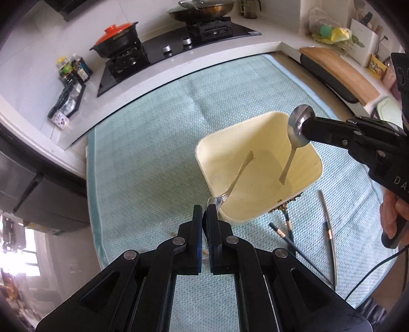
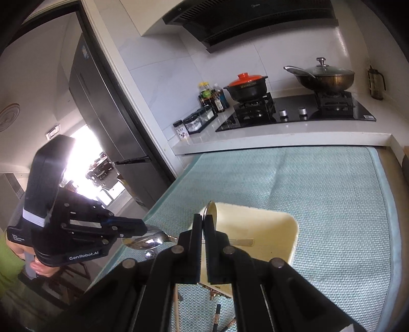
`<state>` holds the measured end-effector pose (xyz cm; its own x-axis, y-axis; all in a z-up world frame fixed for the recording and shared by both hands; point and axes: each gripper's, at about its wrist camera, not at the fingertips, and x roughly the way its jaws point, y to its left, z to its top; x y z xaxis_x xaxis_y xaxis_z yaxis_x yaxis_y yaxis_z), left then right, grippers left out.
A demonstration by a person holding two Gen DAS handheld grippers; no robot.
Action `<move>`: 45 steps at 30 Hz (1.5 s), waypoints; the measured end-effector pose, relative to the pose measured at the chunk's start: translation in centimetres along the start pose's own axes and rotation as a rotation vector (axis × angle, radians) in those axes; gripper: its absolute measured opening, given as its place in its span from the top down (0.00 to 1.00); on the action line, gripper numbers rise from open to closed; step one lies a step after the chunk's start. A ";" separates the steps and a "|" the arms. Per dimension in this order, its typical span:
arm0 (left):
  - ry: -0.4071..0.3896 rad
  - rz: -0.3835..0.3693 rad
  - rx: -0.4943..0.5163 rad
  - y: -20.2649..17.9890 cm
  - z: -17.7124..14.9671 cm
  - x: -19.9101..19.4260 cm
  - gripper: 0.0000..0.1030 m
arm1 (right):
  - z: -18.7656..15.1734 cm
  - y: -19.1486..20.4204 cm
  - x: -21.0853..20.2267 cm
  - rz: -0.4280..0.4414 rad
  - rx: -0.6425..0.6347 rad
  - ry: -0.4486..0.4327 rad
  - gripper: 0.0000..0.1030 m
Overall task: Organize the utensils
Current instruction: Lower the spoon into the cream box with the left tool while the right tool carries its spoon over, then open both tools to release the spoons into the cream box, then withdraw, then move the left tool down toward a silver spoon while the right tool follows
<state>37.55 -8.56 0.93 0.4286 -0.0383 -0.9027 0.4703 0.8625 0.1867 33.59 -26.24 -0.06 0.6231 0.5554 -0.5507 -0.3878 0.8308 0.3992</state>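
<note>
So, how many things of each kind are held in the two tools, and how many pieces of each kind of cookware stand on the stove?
Silver metal fork, in left tool: 1
Silver metal spoon, in right tool: 1
Black pot with orange lid: 1
Metal wok with glass lid: 1
Total: 4

The left wrist view looks steeply down, close above the cream bin (image 1: 258,173) on the teal mat (image 1: 153,153), stove (image 1: 179,43) far. The right wrist view looks shallower, from the near right. Both share bin (image 2: 255,229), mat (image 2: 332,191) and stove (image 2: 294,112).
</note>
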 end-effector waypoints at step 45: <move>-0.426 0.011 -0.561 4.3 -29.3 -9.8 0.07 | -12.3 11.3 -23.0 -0.589 -0.307 -0.367 0.09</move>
<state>12.75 10.34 -0.80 0.7497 -0.1230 -0.6502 0.0443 0.9897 -0.1361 6.58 -29.20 8.10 0.9511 0.0137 -0.3084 -0.0588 0.9888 -0.1375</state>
